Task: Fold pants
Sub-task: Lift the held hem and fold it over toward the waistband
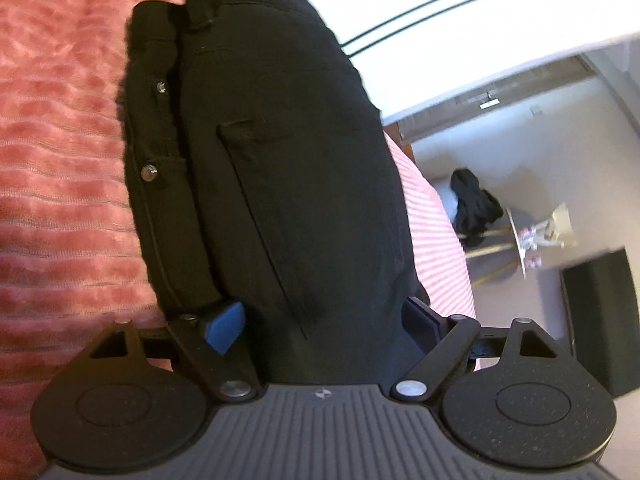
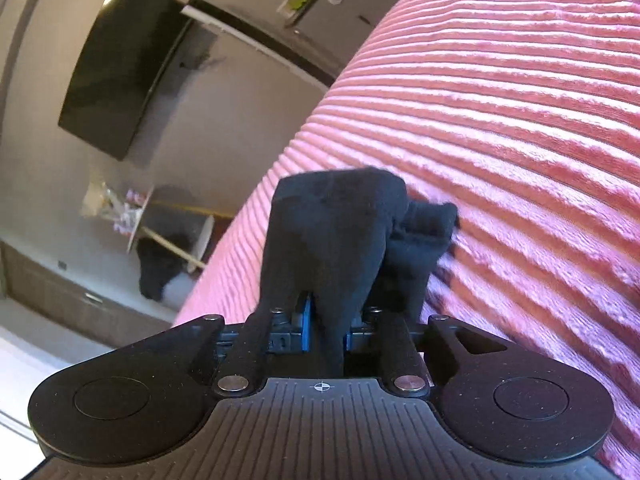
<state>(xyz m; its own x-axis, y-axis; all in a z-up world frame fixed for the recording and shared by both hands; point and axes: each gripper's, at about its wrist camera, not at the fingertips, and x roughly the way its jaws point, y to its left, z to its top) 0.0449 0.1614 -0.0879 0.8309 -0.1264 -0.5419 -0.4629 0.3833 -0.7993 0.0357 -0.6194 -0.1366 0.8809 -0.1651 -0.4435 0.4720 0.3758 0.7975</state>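
— Gripping the black pants (image 1: 280, 152) on both sides, are you?

— Yes. Your left claw (image 1: 320, 326) has its two blue pads set wide apart with a thick bundle of the pants filling the gap between them; the left pad (image 1: 224, 326) shows plainly, the other is half buried in cloth. So that claw is pinching a fat fold of the pants rather than a thin edge.

— And your right claw?

— Your right claw (image 2: 326, 330) has its blue pads drawn close together, with a narrow strip of the pants (image 2: 336, 236) running down between them. It is pinching that strip.

— Where do the pants sit?

— Over the pink ribbed bedspread (image 1: 60, 140). From your left wrist you see the waist end: a belt loop (image 1: 202, 4) near the top, two metal buttons (image 1: 149, 172) along the left layer, and a pocket seam down the middle. The layers lie stacked side by side. From your right wrist the cloth rises in a bunched hump ahead of the claw, with a smaller crumpled part to its right touching the bedspread (image 2: 500, 120).

— Anything else around you?

— Off the bed's edge, a dark television (image 2: 116, 76) hangs on the wall, and a small round table (image 2: 140, 216) stands near a dark heap of cloth (image 2: 156, 272).
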